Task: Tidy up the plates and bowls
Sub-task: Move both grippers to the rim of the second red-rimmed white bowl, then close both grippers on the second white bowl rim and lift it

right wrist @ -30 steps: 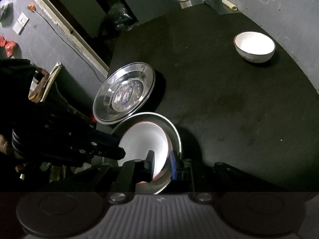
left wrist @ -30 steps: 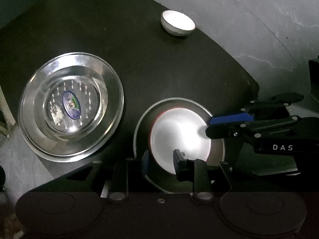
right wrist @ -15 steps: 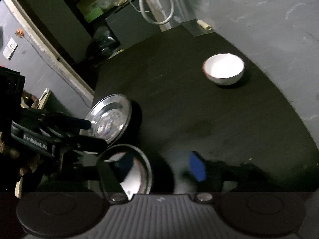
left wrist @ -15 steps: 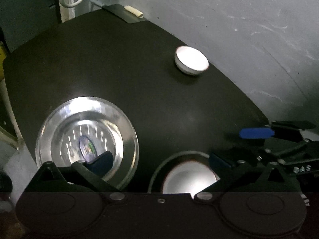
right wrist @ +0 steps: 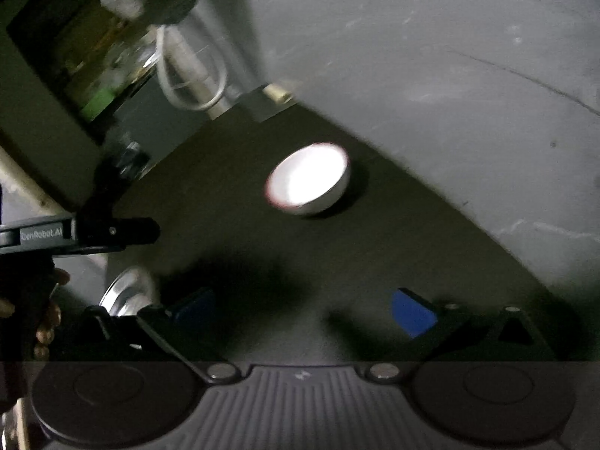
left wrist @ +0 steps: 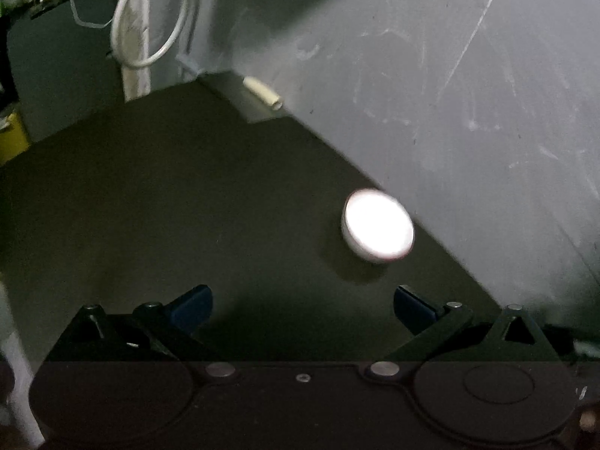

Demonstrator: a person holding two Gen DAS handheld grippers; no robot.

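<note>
1. Bowl point(left wrist: 378, 225), white, red-trimmed rim, upright on dark desk point(left wrist: 187, 206) near the grey wall point(left wrist: 450, 93); 1 o'clock in left wrist view, 12 o'clock in right wrist view point(right wrist: 308, 179).
2. Steel plate point(right wrist: 127, 290): only an edge shows, 9 o'clock in right view.
3. Left hand-held gripper point(left wrist: 303, 305): jaws wide, nothing between the blue pads.
4. Right hand-held gripper point(right wrist: 302, 311): jaws opening, wide, nothing between.
5. White cable loop point(left wrist: 150, 30) hangs at 11 o'clock beyond the desk.

Open mat point(left wrist: 180, 202): bare up to the bowl point(left wrist: 377, 227).
Wall point(left wrist: 450, 93): close behind bowl.
Left edge: steel plate point(right wrist: 125, 292).
</note>
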